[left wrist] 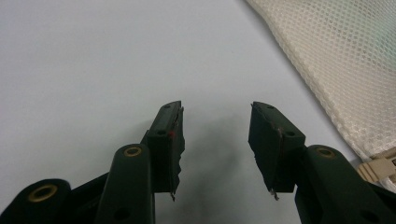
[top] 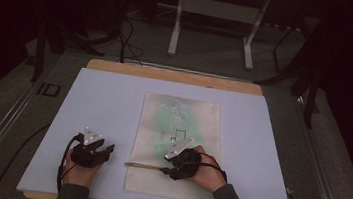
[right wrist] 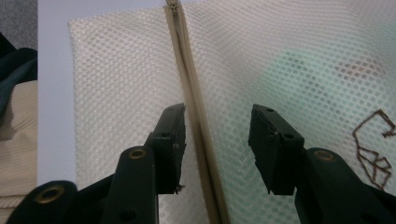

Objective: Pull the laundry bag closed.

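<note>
Cream mesh bag [top: 175, 144] lies flat on the table, zipper [right wrist: 196, 126] closed, something green inside.

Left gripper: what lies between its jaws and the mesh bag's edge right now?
Nothing but bare white table sheet. In the left gripper view, the left gripper stands open over the sheet, with the mesh bag off to one side and its zipper end beside one jaw.

Dim high view with dark, vignetted edges; both gripper views brighter, softly focused.

Green item [right wrist: 299, 70] inside mesh bag [right wrist: 121, 74] blurred; zipper [right wrist: 196, 116] cut off by frame edges
</note>
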